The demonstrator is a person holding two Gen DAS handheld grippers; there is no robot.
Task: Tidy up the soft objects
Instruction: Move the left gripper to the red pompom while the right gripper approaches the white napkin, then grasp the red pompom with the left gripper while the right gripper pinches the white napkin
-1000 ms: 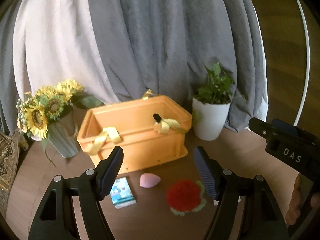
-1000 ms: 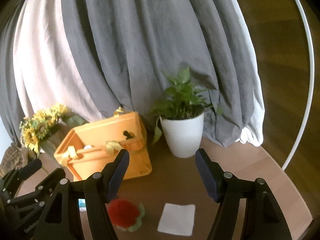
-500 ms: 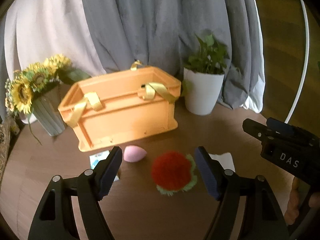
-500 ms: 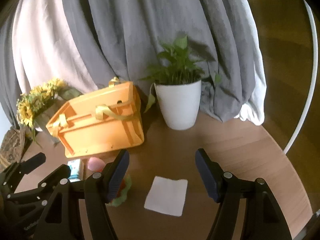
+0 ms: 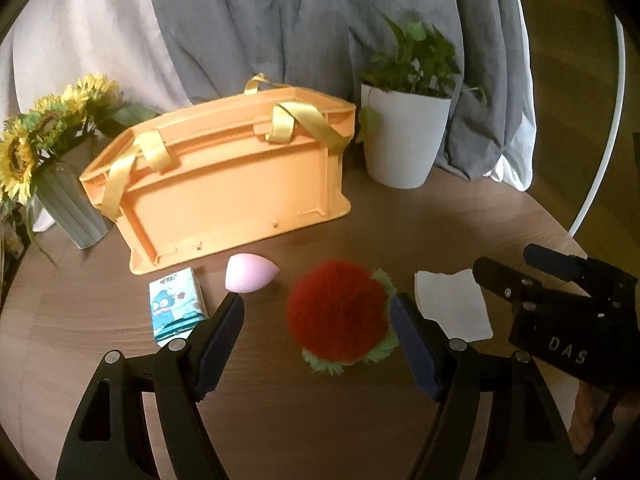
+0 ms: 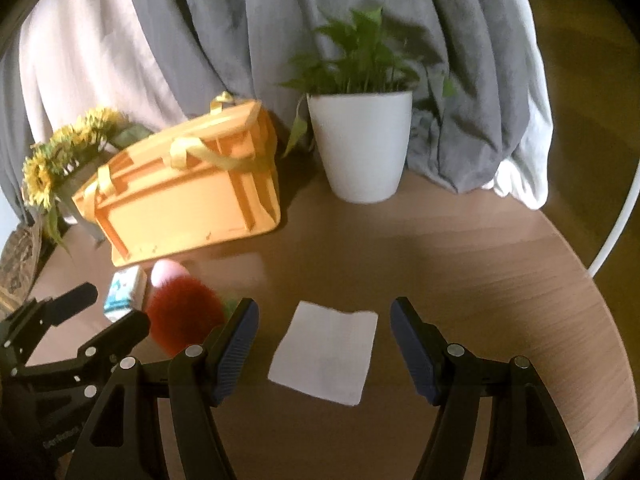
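Note:
A fluffy red ball with green fringe lies on the round wooden table, between the fingers of my open left gripper; it also shows in the right wrist view. A pink egg-shaped sponge and a small tissue pack lie left of it. A white folded cloth lies flat between the fingers of my open right gripper; in the left wrist view the cloth sits right of the ball. An orange basket with yellow handles stands behind them.
A white potted plant stands right of the basket. A grey vase of sunflowers stands at its left. Grey and white curtains hang behind the table. The table edge curves round at the right.
Both grippers have come down and forward towards the table. The red ball now sits between the left fingers and the white cloth between the right fingers. Both stay open.

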